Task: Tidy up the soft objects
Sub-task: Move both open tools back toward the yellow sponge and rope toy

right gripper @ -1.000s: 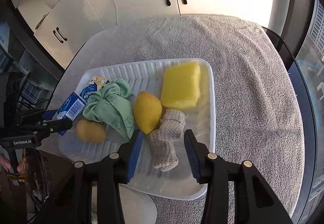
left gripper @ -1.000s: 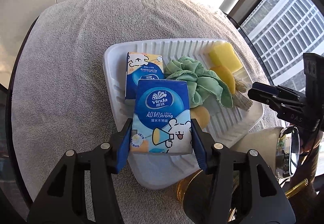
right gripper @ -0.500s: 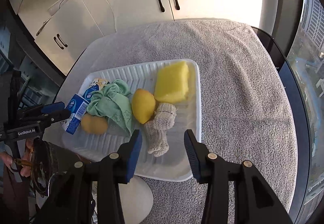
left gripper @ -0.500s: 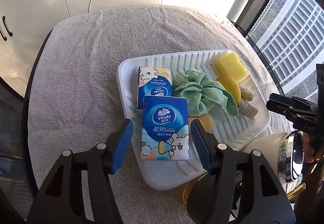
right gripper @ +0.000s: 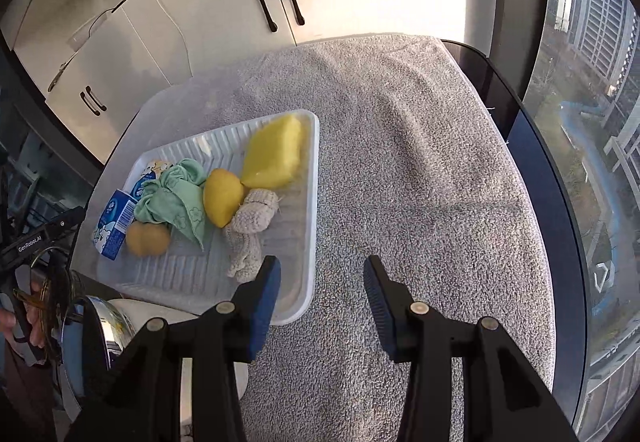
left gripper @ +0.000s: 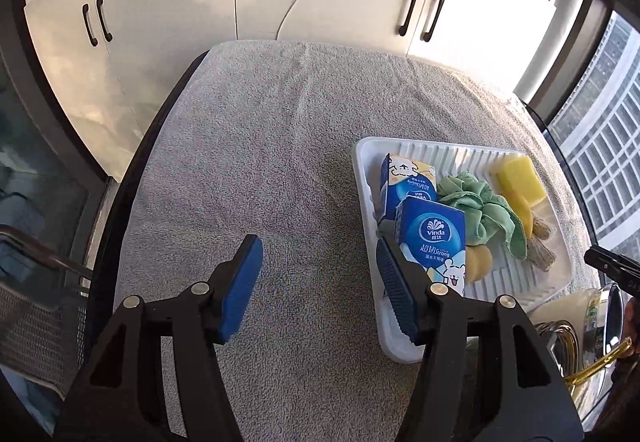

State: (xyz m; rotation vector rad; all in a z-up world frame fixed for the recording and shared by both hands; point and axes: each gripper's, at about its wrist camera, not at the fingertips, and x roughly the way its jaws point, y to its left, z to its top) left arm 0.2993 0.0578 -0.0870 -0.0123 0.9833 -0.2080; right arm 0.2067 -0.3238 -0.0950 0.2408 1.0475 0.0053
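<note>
The left gripper [left gripper: 318,284] hangs with its blue-padded fingers [left gripper: 243,284] spread apart over the grey towelling-covered surface [left gripper: 256,146], nothing between them; its jaws have just been opening. The blue tissue pack with a cartoon bear [left gripper: 434,242] that sits nearest lies just outside the right-hand finger, at the near-left end of the white ribbed plastic tray [left gripper: 362,178], and a second blue and cream tissue pack [left gripper: 406,180] lies just beyond it. Further right of those fingers the tray holds a crumpled mint-green cloth [left gripper: 478,208], a yellow rectangular sponge [left gripper: 520,178], a yellow lemon-shaped soft toy [right gripper: 221,196], a round orange-yellow soft ball [right gripper: 147,238] and a beige knitted cloth [right gripper: 250,230]. The right gripper [right gripper: 322,288] also stands parted and empty; its left finger overlaps the tray's near-right corner in view, and whether it touches cannot be told, while its right finger is over bare towelling. The knitted cloth lies just ahead and left of that left finger.
</note>
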